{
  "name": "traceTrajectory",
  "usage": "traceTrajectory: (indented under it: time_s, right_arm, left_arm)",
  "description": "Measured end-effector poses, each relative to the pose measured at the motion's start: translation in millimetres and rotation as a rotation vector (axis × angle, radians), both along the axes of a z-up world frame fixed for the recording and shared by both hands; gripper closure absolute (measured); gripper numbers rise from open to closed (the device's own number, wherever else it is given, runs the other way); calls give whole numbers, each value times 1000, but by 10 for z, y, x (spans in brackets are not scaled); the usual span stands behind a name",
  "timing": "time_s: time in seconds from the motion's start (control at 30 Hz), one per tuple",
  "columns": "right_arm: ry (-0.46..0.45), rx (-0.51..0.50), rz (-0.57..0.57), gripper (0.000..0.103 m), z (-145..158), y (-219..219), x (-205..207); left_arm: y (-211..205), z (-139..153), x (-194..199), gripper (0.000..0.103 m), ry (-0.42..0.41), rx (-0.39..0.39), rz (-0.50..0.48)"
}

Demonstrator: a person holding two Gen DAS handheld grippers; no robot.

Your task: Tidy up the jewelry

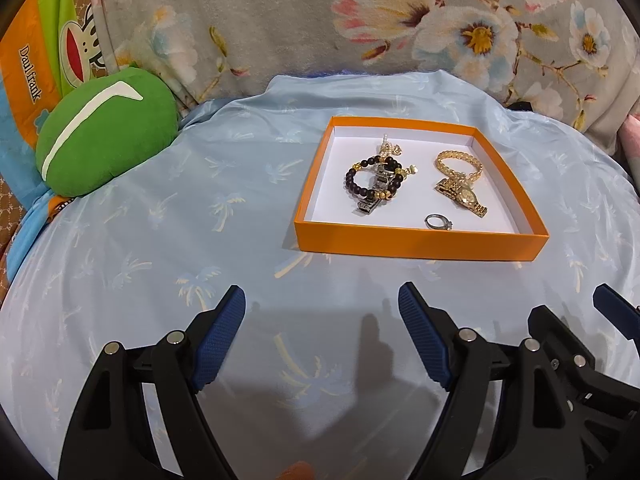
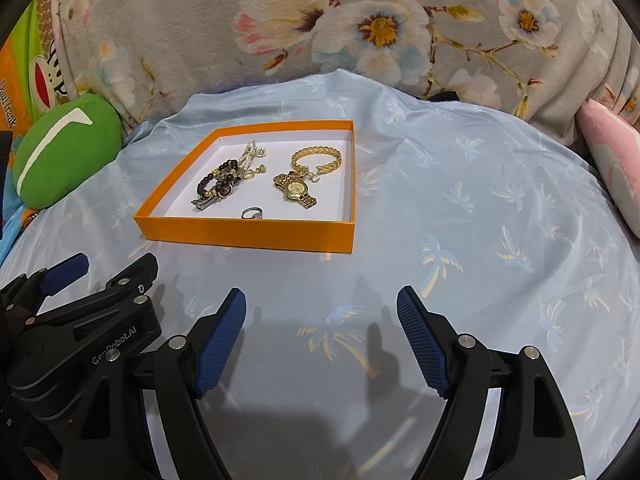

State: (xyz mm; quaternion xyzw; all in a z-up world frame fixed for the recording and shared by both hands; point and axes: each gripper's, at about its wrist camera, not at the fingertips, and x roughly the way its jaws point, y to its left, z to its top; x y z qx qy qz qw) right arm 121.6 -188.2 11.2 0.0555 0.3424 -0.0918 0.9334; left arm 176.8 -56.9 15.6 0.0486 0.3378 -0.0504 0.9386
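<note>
An orange tray (image 1: pixel 420 242) with a white floor lies on the pale blue sheet; it also shows in the right wrist view (image 2: pixel 244 236). In it lie a black bead bracelet (image 1: pixel 374 178) over a silver watch band, a pearl piece, a gold chain bracelet (image 1: pixel 460 162), a gold watch (image 1: pixel 466 196) and a silver ring (image 1: pixel 438 222). The same bead bracelet (image 2: pixel 216 184), gold watch (image 2: pixel 298 190) and ring (image 2: pixel 253 213) show in the right wrist view. My left gripper (image 1: pixel 322 304) is open and empty, short of the tray. My right gripper (image 2: pixel 322 304) is open and empty beside it.
A green plush cushion (image 1: pixel 104 132) rests at the back left. A grey floral blanket (image 1: pixel 360 20) bunches up behind the tray. A pink pillow (image 2: pixel 612 160) lies at the right edge. An orange and green printed fabric (image 1: pixel 28 64) lies far left.
</note>
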Motion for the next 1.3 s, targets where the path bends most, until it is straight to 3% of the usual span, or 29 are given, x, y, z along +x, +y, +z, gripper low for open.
traceTrajectory:
  time_s: [1.3]
  right_arm:
    - [0,-5,-1,27,-13,-3,16]
  left_arm:
    - [22,-46,24,26,16,-2,-3]
